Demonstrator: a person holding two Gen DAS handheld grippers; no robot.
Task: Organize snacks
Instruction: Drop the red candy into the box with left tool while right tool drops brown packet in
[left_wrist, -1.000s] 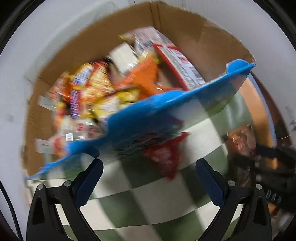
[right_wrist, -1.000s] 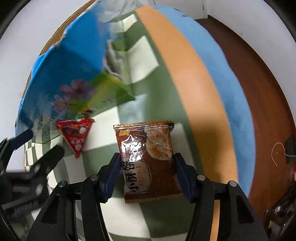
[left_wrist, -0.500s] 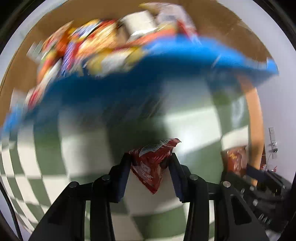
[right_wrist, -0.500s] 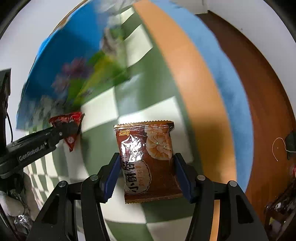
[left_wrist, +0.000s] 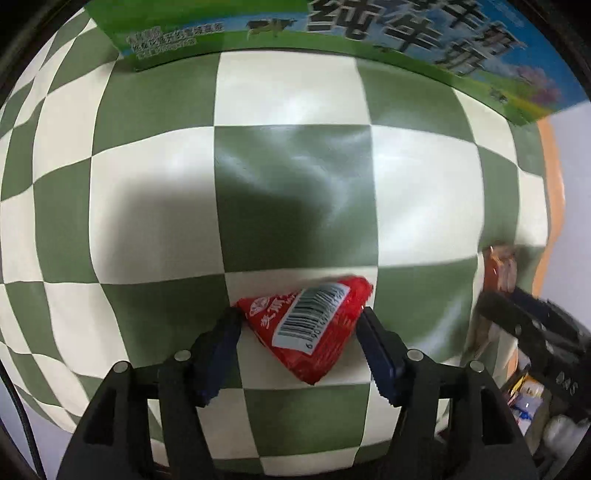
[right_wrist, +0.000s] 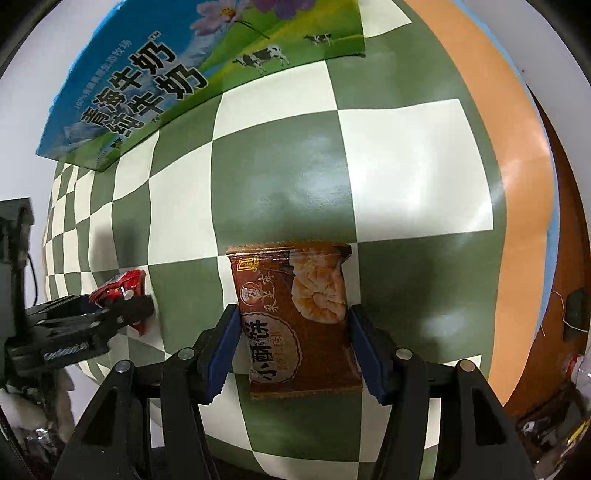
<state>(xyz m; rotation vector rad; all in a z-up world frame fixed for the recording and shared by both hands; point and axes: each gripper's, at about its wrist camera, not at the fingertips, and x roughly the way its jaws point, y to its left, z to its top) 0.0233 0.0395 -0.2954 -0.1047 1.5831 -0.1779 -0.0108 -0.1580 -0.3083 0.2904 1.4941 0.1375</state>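
My left gripper is shut on a red triangular snack packet with a barcode, held just above the green and white checked cloth. My right gripper is shut on a brown pastry packet over the same cloth. In the right wrist view the left gripper with the red packet is at the left. In the left wrist view the right gripper with the brown packet shows at the right edge.
A blue and green milk carton box stands at the far side of the cloth; it also shows along the top of the left wrist view. An orange and blue strip borders the cloth on the right.
My left gripper closed on the red packet and tilted down, so the box of snacks left its view. My right gripper kept hold of the brown packet and moved lower over the cloth.
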